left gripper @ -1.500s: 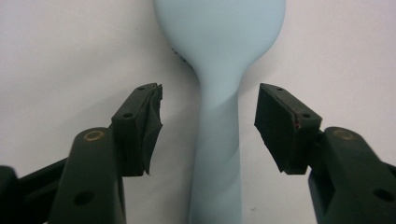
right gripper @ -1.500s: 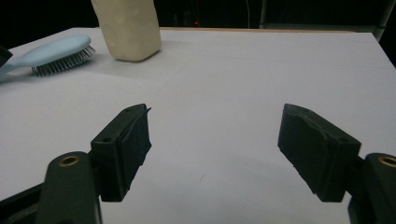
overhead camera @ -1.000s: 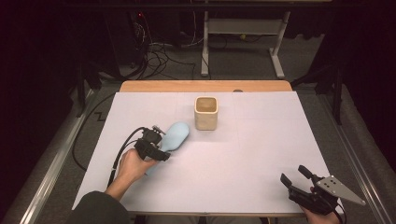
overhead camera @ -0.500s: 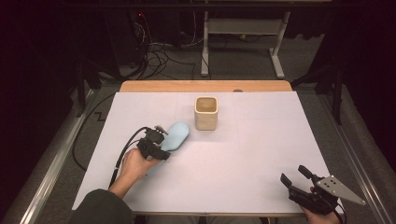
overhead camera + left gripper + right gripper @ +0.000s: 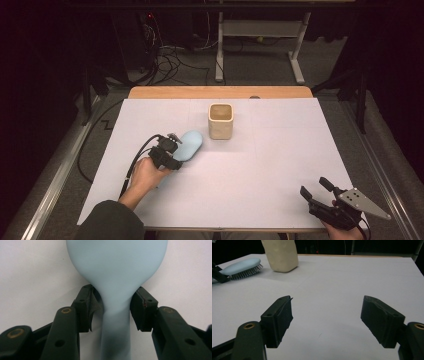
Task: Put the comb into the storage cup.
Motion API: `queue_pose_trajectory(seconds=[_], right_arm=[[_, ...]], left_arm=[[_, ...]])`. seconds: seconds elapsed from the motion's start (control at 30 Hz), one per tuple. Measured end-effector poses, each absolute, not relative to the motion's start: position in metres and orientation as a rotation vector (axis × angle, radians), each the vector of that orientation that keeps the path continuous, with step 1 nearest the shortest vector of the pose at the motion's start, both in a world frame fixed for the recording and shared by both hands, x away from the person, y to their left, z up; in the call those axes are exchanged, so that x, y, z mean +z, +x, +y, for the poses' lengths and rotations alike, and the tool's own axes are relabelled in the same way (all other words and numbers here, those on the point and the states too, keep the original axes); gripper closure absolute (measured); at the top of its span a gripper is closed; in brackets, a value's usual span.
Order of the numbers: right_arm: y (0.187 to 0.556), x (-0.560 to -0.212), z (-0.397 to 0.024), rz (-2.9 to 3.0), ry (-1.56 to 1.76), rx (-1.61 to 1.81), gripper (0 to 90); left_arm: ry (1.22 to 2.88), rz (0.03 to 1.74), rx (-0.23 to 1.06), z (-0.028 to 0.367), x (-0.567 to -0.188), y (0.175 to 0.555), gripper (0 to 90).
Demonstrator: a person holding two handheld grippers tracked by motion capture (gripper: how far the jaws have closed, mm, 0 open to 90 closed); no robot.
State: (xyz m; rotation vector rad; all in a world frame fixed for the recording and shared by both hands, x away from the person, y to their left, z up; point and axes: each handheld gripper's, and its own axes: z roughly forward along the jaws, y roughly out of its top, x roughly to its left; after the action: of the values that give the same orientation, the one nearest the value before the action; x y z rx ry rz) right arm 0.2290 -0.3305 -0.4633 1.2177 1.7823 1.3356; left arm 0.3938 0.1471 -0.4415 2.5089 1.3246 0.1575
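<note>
A wide white table (image 5: 280, 165) is seen from above, with a wooden strip along its far edge. A cream square-sided cup (image 5: 220, 120) stands upright near the far middle. A pale blue hairbrush (image 5: 188, 145) lies on the sheet just left of the cup, bristles down, its handle pointed toward the person.

At the near left, the left gripper (image 5: 172, 155) is held at the brush's neck. In the left gripper view, the neck of the brush is seen between the two black jaws, which have just been closing; both pads (image 5: 143, 308) appear to meet its sides where the head widens.

At the near right corner, the right gripper (image 5: 316, 187) is held by a hand, its jaws spread apart over bare table with nothing between them.
</note>
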Motion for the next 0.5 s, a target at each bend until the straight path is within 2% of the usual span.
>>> queue_pose_trajectory(seconds=[0.23, 0.5], right_arm=[[0.2291, -0.4633, -0.3304, 1.783, 1.217, 1.336, 25.8], [0.2289, -0.4632, -0.3306, 1.782, 1.217, 1.338, 25.8]], left_arm=[[2.512, 1.325, 0.155, 0.1462, -0.4415, 0.3950, 57.1], [2.526, 1.309, 0.152, 0.1443, -0.4408, 0.3955, 64.2]])
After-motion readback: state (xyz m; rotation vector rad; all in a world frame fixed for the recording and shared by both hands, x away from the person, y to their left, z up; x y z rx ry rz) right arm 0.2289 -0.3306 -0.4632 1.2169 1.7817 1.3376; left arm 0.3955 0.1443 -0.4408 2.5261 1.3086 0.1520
